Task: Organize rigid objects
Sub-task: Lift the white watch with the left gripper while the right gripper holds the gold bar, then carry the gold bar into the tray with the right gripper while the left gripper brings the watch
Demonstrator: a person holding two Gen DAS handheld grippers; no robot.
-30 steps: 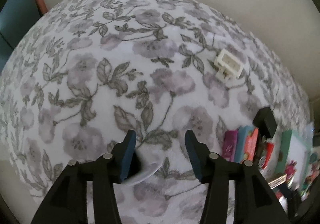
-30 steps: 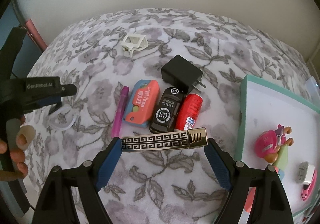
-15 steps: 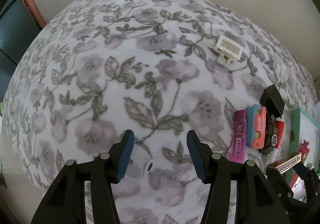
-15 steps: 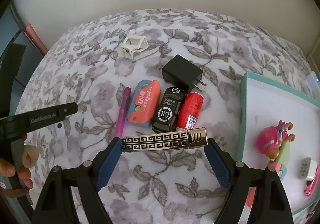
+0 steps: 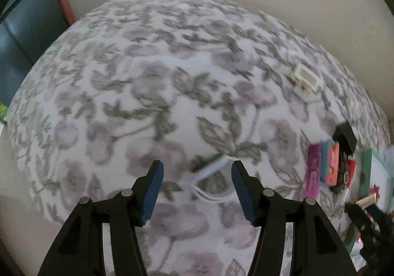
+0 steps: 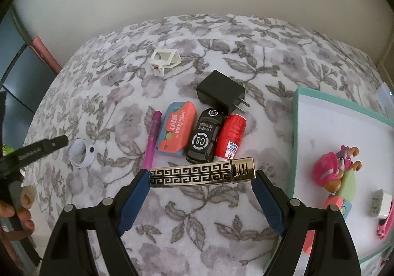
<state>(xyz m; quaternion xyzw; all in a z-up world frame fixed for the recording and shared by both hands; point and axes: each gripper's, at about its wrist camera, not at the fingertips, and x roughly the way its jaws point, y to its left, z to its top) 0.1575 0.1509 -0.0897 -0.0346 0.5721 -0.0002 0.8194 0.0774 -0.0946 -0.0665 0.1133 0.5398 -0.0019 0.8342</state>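
My right gripper [image 6: 202, 175] is shut on a silver lighter with a black key pattern [image 6: 202, 173], held crosswise above the floral cloth [image 6: 197, 214]. Just beyond it lies a row: a purple pen [image 6: 152, 138], an orange and blue cutter [image 6: 177, 132], a black toy car [image 6: 205, 138], a red can [image 6: 231, 139] and a black charger [image 6: 220, 93]. My left gripper [image 5: 197, 182] is open above a small white clear ring-shaped piece [image 5: 211, 177], which also shows in the right wrist view [image 6: 80, 153].
A white plastic clip [image 6: 163, 59] lies at the back of the cloth, also in the left wrist view [image 5: 305, 77]. A teal-rimmed white tray [image 6: 320, 128] on the right holds a pink toy figure [image 6: 335, 172] and small items.
My left gripper has pulled back and up from the white ring piece, which now lies ahead between its fingers. My right gripper has kept the lighter almost still.
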